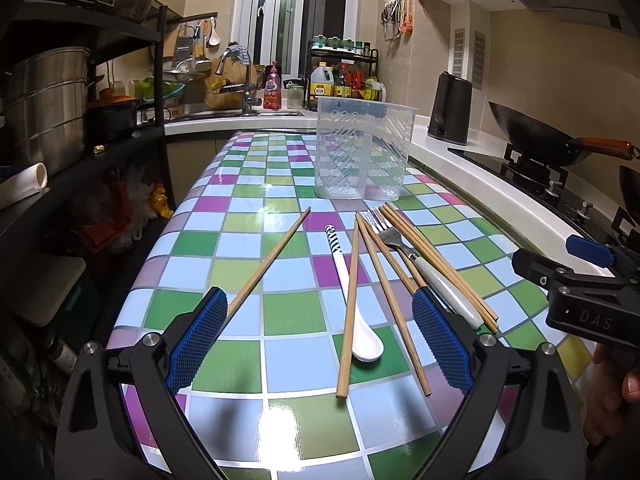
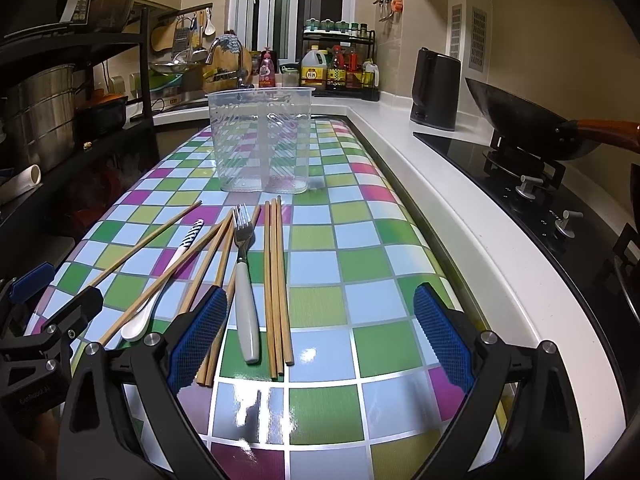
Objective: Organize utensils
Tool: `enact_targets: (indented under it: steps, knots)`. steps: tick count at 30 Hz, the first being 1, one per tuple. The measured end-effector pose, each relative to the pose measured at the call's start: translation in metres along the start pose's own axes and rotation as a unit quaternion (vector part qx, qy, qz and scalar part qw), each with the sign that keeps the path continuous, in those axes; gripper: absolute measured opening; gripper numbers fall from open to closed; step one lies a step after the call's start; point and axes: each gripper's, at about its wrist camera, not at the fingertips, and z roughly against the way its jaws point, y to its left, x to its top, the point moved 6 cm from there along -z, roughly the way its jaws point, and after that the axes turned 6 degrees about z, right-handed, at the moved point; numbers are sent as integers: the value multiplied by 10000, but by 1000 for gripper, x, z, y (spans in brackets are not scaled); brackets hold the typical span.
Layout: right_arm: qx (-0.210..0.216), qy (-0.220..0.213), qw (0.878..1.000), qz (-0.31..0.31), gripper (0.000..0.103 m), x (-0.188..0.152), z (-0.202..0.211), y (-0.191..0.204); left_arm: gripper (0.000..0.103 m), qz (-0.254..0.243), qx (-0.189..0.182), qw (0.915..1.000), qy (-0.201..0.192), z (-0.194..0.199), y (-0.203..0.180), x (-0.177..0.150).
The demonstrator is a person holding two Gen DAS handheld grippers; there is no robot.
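Observation:
Several wooden chopsticks (image 1: 352,304) (image 2: 276,280), a white spoon (image 1: 356,308) (image 2: 160,284) with a striped handle and a fork (image 1: 420,264) (image 2: 245,276) with a white handle lie loose on the checkered table (image 1: 292,312) (image 2: 360,240). A clear plastic utensil holder (image 1: 362,148) (image 2: 262,140) stands empty behind them. My left gripper (image 1: 320,344) is open and empty, low over the spoon and chopsticks. My right gripper (image 2: 320,344) is open and empty, just right of the fork and chopsticks; it shows at the right edge of the left wrist view (image 1: 552,272).
A white counter (image 2: 460,216) runs along the right with a black kettle (image 2: 436,88), a stove and a wok (image 2: 520,120). A sink (image 1: 240,112) and bottles stand at the back. A dark shelf rack with steel pots (image 1: 44,104) is on the left.

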Motion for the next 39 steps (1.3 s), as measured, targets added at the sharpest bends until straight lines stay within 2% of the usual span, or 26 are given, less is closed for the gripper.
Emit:
enact_targets:
  steps: [39]
  knots:
    - [-8, 10, 10000, 1, 92, -2, -1, 2, 91, -41, -44, 10000, 35, -3, -3, -4]
